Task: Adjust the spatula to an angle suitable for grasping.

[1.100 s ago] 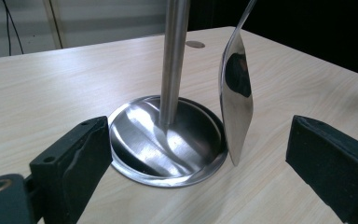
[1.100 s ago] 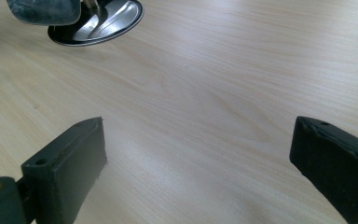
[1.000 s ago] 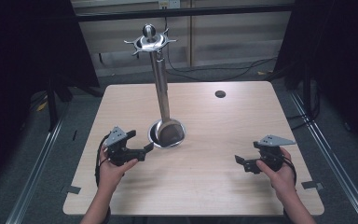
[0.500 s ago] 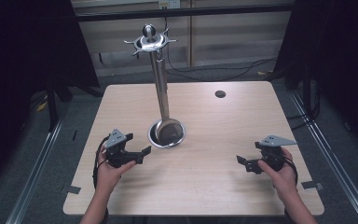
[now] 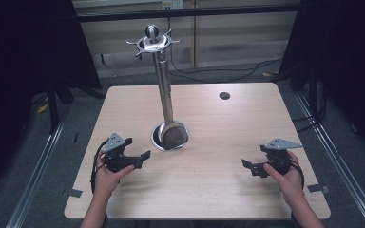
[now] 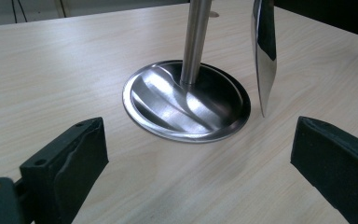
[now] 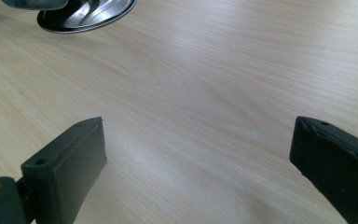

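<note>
Landmark was the stand (image 5: 164,95): a steel pole on a round dished base (image 5: 170,137), w/ a hub of short hook arms and a ball knob at the top (image 5: 152,42). It stood on the worktop (image 5: 209,185), roughly centre and slightly toward the left. In the high view a broad shiny utensil head (image 5: 173,134) showed at the foot of the pole, over the base; in the left tool view the same piece showed as a thin polished blade (image 6: 264,51) hanging edge-on just right of the pole, its tip near the base rim but apart from the wood. Can't tell from the pics what kind of utensil it was. Left tool (image 5: 135,157) sat near-left of the base, held in a hand (image 5: 105,172), low over the worktop, jaws set wide apart w/ nothing between them; its own view looked straight at the base (image 6: 186,101), which lay just beyond the jaw tips. Right tool (image 5: 251,167) was well apart from the stand, to its near-right, held in the other hand (image 5: 287,178); jaws also spread wide, empty, bare wood between them. In the right tool view the base (image 7: 86,16) showed only as a sliver at top left, far off. A small dark round spot (image 5: 225,95) lay on the worktop to the far-right of the stand, clear of both tools. Cables (image 5: 228,71) ran along the floor behind the worktop, beyond the stand.
</note>
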A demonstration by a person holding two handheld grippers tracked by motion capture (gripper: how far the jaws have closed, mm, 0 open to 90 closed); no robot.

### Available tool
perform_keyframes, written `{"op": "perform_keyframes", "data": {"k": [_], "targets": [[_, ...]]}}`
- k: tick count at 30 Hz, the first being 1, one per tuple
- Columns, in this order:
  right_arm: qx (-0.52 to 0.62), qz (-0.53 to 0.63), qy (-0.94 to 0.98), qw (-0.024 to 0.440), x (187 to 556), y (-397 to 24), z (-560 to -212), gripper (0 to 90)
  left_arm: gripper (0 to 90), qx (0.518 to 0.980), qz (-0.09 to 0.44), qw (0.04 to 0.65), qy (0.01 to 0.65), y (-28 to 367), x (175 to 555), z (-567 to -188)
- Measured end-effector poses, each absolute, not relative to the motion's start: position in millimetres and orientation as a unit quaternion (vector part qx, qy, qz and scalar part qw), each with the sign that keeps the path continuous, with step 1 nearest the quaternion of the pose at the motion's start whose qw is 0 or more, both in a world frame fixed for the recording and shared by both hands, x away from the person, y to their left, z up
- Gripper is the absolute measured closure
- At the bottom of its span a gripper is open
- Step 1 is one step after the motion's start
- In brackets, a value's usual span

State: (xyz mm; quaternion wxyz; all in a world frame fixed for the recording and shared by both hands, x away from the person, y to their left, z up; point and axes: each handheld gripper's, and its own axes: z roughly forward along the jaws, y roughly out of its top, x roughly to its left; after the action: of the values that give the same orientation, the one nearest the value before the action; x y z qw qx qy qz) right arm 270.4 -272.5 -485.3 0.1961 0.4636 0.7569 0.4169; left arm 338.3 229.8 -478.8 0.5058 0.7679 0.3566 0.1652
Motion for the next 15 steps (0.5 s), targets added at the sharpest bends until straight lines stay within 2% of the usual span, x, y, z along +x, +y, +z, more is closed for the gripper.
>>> {"op": "perform_keyframes", "data": {"k": [15], "targets": [[0.469, 0.413, 0.757, 0.191, 271.5, -278.7, -490.7, 3.3, 4.1, 0.780, 0.144, 0.488, 0.364, 240.8, 341.2, -489.0]]}}
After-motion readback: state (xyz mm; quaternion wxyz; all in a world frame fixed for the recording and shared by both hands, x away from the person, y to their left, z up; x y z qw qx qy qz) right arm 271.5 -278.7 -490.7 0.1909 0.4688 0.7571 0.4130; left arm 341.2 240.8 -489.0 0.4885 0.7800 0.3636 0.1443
